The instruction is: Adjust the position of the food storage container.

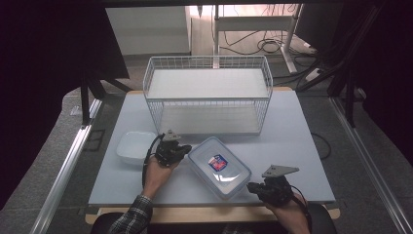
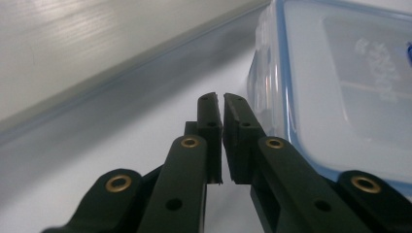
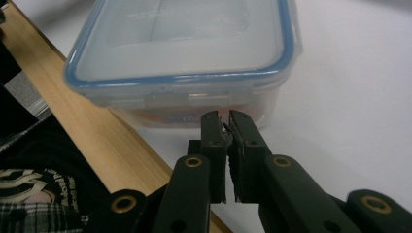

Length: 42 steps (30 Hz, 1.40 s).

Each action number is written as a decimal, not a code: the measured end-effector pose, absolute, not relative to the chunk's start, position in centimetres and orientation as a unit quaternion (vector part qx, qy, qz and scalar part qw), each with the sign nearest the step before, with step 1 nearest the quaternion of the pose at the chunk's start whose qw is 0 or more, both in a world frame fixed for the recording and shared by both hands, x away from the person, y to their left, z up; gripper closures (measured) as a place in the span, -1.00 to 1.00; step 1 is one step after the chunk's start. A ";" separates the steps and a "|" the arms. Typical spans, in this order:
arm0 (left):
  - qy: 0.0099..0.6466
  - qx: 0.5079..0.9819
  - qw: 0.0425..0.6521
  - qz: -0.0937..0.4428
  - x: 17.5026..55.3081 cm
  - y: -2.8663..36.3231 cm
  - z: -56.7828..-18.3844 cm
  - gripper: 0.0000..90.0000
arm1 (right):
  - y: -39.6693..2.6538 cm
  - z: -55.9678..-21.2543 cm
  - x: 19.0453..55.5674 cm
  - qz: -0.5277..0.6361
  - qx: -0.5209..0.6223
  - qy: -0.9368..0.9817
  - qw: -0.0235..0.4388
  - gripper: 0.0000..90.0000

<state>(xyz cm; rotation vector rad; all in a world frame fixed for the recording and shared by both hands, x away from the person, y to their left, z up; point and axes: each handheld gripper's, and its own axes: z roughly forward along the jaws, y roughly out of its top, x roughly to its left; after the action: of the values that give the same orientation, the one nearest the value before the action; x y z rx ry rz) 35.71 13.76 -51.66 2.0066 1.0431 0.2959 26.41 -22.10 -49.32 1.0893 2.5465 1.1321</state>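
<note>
Two grippers flanking a lidded container on the tabletop [image 1: 292, 126].
Wire basket [image 1: 208, 92] at 12 o'clock; container [image 1: 219, 167] centre; left gripper [image 1: 182, 148] at its 10, right gripper [image 1: 249, 185] at its 4, both fingers pressed together, empty. Probable step: spread before gripping opposite latches.

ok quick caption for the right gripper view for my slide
Right gripper, jaws shut, poised at the side wall of a blue-rimmed lidded container near the table's wooden edge.
</note>
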 end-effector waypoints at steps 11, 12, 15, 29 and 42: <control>0.421 0.806 0.404 0.099 33.1 14.0 -51.3 0.99 | -22.4 -49.2 28.8 0.360 0.387 0.843 0.102 0.95; 0.425 0.804 0.404 0.100 32.5 14.1 -51.3 0.99 | -22.3 -49.3 29.2 0.359 0.390 0.842 0.100 0.96; 0.429 0.802 0.407 0.088 31.6 14.4 -51.4 0.99 | -22.3 -49.4 30.1 0.359 0.392 0.841 0.099 0.97; 0.408 0.814 0.405 0.082 28.7 12.8 -50.9 0.92 | -21.5 -49.1 34.2 0.358 0.379 0.848 0.100 0.98; 0.448 0.798 0.383 0.121 32.8 14.2 -52.0 1.00 | -21.9 -49.1 35.0 0.376 0.393 0.832 0.108 0.96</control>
<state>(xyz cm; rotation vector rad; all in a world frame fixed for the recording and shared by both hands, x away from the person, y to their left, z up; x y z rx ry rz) 32.80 14.17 -52.03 2.0361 1.1431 0.3090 35.03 -21.88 -49.15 1.1568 2.4480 1.1065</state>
